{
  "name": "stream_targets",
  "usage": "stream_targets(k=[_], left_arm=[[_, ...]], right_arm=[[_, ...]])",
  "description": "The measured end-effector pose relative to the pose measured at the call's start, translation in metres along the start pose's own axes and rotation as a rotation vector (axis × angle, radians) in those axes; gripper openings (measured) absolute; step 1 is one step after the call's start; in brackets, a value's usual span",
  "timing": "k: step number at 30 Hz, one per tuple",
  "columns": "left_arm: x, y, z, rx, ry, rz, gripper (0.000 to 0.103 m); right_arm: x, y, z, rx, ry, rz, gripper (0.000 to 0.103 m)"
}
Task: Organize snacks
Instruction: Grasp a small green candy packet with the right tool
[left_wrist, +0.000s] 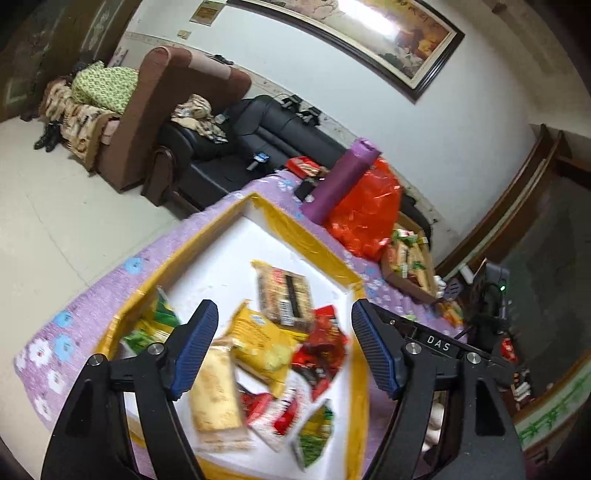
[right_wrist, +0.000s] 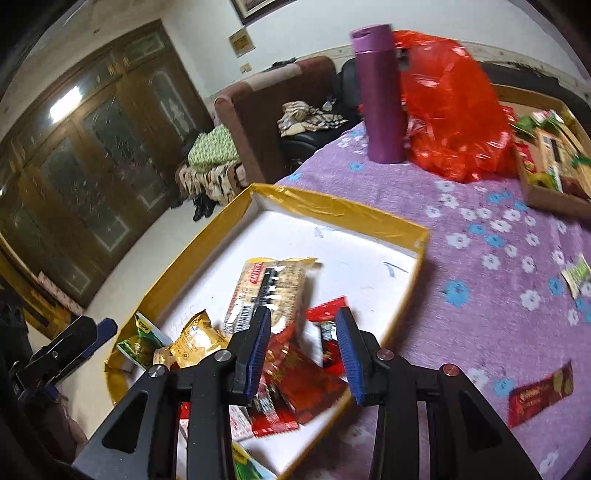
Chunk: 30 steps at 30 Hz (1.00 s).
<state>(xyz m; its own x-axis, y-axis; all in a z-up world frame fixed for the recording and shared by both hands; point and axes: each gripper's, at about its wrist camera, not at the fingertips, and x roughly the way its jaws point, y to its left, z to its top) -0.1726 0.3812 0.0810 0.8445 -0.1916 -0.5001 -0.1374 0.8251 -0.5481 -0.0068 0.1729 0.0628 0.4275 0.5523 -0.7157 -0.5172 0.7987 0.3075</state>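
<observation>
Right gripper (right_wrist: 303, 350): its jaws are standing apart with nothing between the pads, hanging over the near corner of the gold-rimmed tray (right_wrist: 332, 206). Directly beneath it a pile of red foil packets (right_wrist: 306, 380) is lying on the tray's white floor.

Left gripper (left_wrist: 284, 350): its jaws are spread wide and are also holding nothing. It is hovering above the middle of the same tray, over a yellow packet (left_wrist: 262, 343), a pale cracker pack (left_wrist: 216, 398) and a barcode-printed cracker pack (left_wrist: 286, 295). Green sachets (left_wrist: 155, 325) are lying against the tray's left wall.

Handling judgement: these snacks are looking light, thin and crinkly. Foil wrappers are likely to be slippery and to buckle under the pads, and the cracker packs are probably brittle inside. A hold across a sealed end or a short edge, with modest squeeze, appears safer than clamping the filled middle. Overlapping packets are risking a double pick.

Outward: snacks are still waiting outside the tray. A dark red bar (right_wrist: 541, 393) and a green-white sachet (right_wrist: 578, 275) are lying loose on the purple flowered cloth (right_wrist: 480, 295), well apart from the tray. Beyond, a purple flask (right_wrist: 378, 92) is standing upright, touching a red plastic bag (right_wrist: 454, 103). A cardboard box (right_wrist: 546, 201) of further snacks is sitting at the far right.
</observation>
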Motion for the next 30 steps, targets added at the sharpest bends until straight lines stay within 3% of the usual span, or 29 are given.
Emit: stream_targets(k=[8, 16, 22, 30], left_arm=[[0.003, -0.032, -0.013, 0.025, 0.043, -0.092, 0.075], [0.029, -0.084, -0.035, 0.121, 0.168, -0.137, 0.075], [0.041, -0.122, -0.055, 0.224, 0.235, -0.134, 0.075], [0.048, -0.151, -0.077, 0.338, 0.273, -0.081, 0.075]], right_arm=[[-0.06, -0.08, -0.018, 0.148, -0.081, -0.053, 0.043], [-0.107, -0.184, -0.052, 0.329, -0.108, -0.183, 0.046], [-0.109, -0.217, -0.067, 0.371, -0.101, -0.201, 0.046], [-0.106, -0.242, -0.046, 0.392, -0.109, -0.22, 0.046]])
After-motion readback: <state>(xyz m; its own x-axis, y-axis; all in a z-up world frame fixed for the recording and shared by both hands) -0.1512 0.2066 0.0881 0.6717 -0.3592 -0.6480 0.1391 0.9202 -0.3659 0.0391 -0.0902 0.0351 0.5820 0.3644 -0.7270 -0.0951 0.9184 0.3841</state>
